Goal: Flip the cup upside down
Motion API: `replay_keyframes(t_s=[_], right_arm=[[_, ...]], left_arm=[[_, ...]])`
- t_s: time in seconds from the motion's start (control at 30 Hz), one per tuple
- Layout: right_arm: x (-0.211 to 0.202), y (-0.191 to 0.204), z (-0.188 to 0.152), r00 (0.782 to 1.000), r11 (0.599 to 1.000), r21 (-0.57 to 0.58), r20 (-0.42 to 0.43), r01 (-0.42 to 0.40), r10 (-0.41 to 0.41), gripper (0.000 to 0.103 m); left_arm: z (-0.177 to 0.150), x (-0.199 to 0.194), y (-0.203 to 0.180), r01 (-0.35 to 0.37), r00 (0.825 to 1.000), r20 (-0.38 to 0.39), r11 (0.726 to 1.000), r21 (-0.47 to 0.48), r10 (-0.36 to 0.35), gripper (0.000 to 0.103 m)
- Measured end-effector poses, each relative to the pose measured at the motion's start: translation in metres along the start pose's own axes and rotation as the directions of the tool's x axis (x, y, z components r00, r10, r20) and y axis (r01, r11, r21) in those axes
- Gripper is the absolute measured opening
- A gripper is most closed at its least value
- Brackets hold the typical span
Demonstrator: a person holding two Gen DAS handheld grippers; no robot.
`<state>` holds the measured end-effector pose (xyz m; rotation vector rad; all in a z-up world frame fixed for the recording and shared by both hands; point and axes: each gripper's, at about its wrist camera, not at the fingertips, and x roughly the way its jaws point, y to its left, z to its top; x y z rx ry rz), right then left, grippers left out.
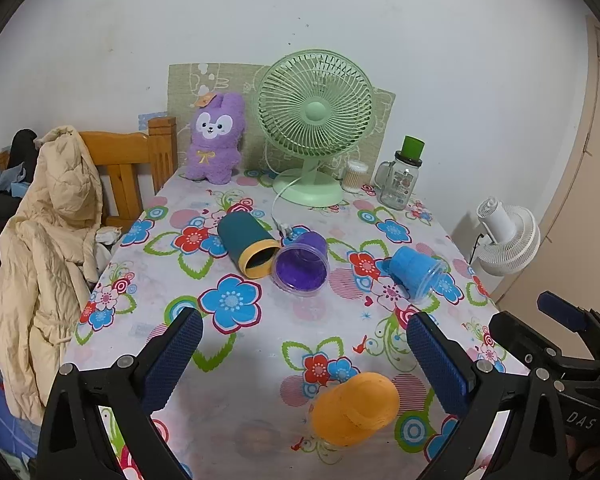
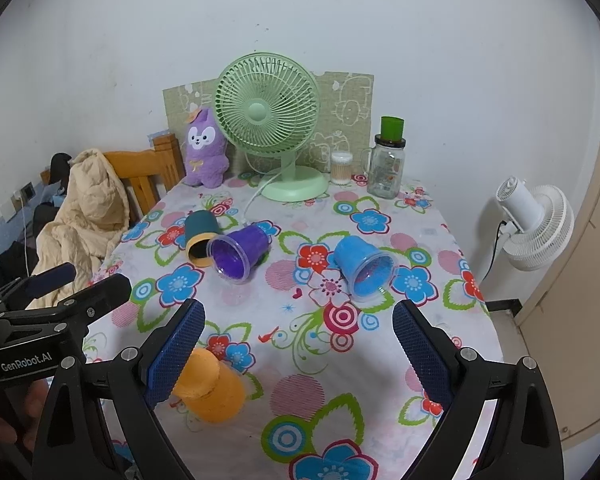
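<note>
Orange, blue, purple and dark teal: four cups lie on the flowered tablecloth (image 1: pixel 260 344), all tipped on their sides. The orange cup (image 1: pixel 354 410) sits at the lower middle of the left wrist view, near the table's front edge, its closed bottom toward the camera and its long axis running away toward the lower left. In the right wrist view it lies at the lower left, partly behind one blue pad (image 2: pixel 176 354). The blue cup (image 2: pixel 362 270) lies right of centre, mouth toward the lower right. The purple cup (image 2: pixel 238 252) and the teal cup (image 2: pixel 200 240) lie touching at centre left, mouths toward the camera.

Two fans show: a green one (image 2: pixel 272 120) at the table's back and a white one (image 2: pixel 534 232) at the right edge. One purple plush rabbit (image 1: pixel 216 138) and one glass jar (image 1: pixel 402 178) stand at the back.

Both the left gripper (image 1: pixel 304 342) and the right gripper (image 2: pixel 298 334) hang above the cloth with jaws wide, holding nothing.
</note>
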<state>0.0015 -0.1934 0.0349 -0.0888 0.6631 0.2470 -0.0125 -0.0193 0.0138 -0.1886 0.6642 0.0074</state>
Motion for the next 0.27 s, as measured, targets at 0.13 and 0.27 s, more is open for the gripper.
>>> replay_keyframes(t_s=[0.13,0.27], right_arm=[[-0.0007,0.0031,-0.001,1.0,1.0,-0.003,0.0,-0.002,0.002,0.096],[-0.0012,0.0047,-0.0009,1.0,1.0,-0.004,0.001,-0.001,0.001,0.096]], left_arm=[[0.0002,-0.0001,0.0001,0.001,1.0,0.001,1.0,0.004,-0.001,0.103],[-0.0006,-0.0021,-0.0013,0.001,1.0,0.013,1.0,0.017,-0.001,0.103]])
